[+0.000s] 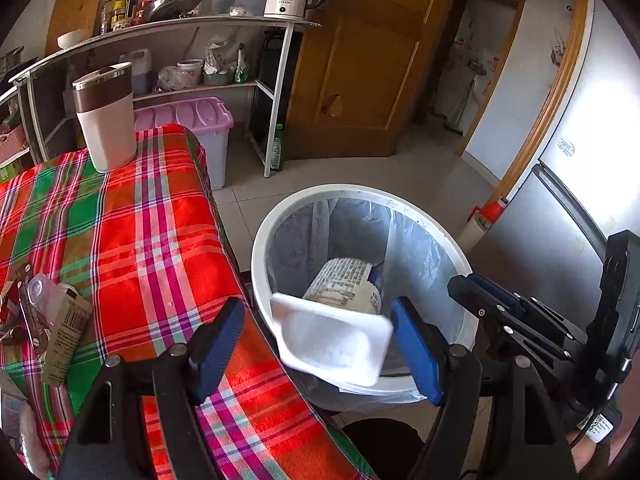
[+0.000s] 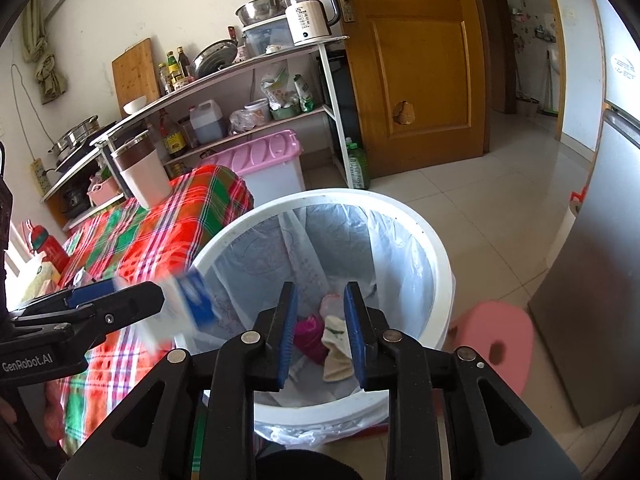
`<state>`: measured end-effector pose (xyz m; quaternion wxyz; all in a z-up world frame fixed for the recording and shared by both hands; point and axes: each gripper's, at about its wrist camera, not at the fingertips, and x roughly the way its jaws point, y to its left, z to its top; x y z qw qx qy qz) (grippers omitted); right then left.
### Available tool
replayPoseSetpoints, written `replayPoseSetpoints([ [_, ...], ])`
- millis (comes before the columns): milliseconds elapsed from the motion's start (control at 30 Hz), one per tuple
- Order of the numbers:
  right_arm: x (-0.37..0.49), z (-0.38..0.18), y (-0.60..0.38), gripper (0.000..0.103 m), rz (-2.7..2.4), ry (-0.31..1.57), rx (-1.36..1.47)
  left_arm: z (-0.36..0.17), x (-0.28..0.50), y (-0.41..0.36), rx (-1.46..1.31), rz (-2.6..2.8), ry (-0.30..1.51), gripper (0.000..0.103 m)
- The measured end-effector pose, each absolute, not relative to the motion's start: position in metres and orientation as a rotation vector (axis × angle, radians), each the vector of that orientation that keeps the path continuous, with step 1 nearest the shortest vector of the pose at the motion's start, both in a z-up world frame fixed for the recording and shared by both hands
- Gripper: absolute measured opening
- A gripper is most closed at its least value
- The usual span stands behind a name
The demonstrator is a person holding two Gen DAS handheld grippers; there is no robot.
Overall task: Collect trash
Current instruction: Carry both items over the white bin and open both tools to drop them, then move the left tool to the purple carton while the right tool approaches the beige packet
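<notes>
A white bin (image 1: 264,240) with a clear liner stands on the floor beside the plaid-covered table (image 1: 132,232). My left gripper (image 1: 316,344) is open above the bin's near rim. A white-and-blue carton (image 1: 340,320) sits between its fingers, touching neither pad, blurred and tipping into the bin. In the right wrist view the carton (image 2: 192,300) shows blurred at the bin's left rim (image 2: 440,264). My right gripper (image 2: 320,332) is open and empty over the bin mouth. Crumpled trash (image 2: 320,332) lies at the bottom.
A white tumbler (image 1: 106,116) stands at the table's far corner. Wrappers and a small box (image 1: 52,328) lie at the table's left. A pink stool (image 2: 496,340) stands right of the bin, a fridge (image 2: 600,240) beyond. A shelf rack (image 1: 180,60) and wooden door stand behind.
</notes>
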<state>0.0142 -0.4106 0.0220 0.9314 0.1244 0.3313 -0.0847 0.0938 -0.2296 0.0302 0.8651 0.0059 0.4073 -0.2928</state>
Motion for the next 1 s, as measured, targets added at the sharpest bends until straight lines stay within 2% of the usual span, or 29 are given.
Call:
replayPoseSetpoints([
  [1000,0.004,0.060,-0.317,0.026,-0.032,0.599,0.173,0.054,0.060,-0.125,-0.073,-0.487,0.741,0.077],
])
